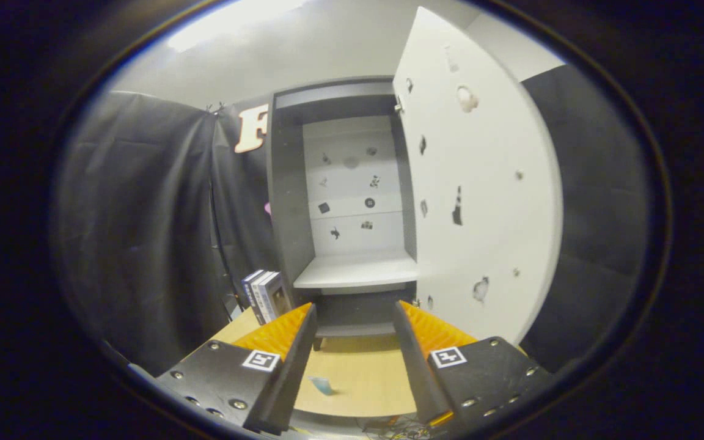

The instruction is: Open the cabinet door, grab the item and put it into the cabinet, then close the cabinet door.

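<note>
The gripper (pixel 355 342) hangs with its fingers spread apart and nothing between them, facing the cabinet (pixel 343 201) whose door (pixel 486 183) stands swung open to the right, while the boxed item (pixel 266 296) stands on the table (pixel 358 379) just left of the cabinet.

books (pixel 266 294) partly behind the left finger (pixel 294 342), cabinet (pixel 352 201) stickers too small to tell

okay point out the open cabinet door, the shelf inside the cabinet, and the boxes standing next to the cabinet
cabinet door (pixel 480 183), gripper view: middle of its open panel.
shelf (pixel 358 272), gripper view: bare top surface, beyond the open gripper (pixel 355 318).
boxes (pixel 266 296), gripper view: front face of the upright stack.
</note>
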`<state>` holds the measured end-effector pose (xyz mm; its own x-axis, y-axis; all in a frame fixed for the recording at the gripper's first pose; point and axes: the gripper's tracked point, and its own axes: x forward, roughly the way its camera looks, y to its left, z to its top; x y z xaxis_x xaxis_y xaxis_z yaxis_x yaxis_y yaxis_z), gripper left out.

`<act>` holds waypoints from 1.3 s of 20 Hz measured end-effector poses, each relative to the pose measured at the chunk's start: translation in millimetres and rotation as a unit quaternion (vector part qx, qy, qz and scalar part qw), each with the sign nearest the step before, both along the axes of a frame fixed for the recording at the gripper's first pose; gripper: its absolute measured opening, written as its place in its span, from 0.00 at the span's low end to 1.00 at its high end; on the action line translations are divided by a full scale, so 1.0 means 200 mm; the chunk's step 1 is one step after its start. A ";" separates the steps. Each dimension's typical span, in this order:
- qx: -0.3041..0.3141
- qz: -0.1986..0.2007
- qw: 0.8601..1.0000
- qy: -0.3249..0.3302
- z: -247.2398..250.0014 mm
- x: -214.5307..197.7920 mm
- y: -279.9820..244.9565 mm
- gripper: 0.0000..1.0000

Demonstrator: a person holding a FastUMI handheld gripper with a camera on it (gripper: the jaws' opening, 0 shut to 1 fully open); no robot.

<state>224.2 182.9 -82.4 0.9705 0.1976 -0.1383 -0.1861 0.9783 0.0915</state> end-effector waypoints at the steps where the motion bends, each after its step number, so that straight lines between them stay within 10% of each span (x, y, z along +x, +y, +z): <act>1: 0.000 0.002 1.000 0.009 -0.07 0.03 0.05 0.80; 14: -0.006 0.014 0.983 0.182 -1.22 0.35 0.53 0.85; 26: -0.040 0.005 0.965 0.260 -1.79 0.34 0.60 0.79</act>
